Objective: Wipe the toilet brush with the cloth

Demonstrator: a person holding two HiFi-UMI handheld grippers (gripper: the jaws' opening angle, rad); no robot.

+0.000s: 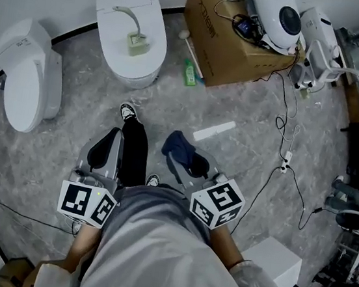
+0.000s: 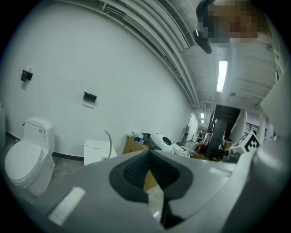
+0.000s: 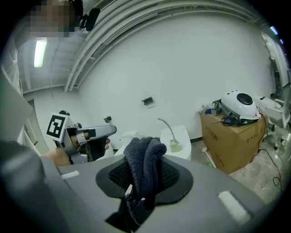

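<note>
Pre-wipe: right gripper (image 3: 144,184) clamps the cloth (image 3: 143,157), left gripper (image 2: 148,169) closed on nothing; next probably reach the toilet brush (image 1: 134,34) on the toilet lid (image 1: 118,8).

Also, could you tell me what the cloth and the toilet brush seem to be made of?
Cloth: dark blue knitted or terry fabric, matte; its ribbed, looped texture shows. Toilet brush: probably plastic; smooth grey curved handle, pale green head.
</note>
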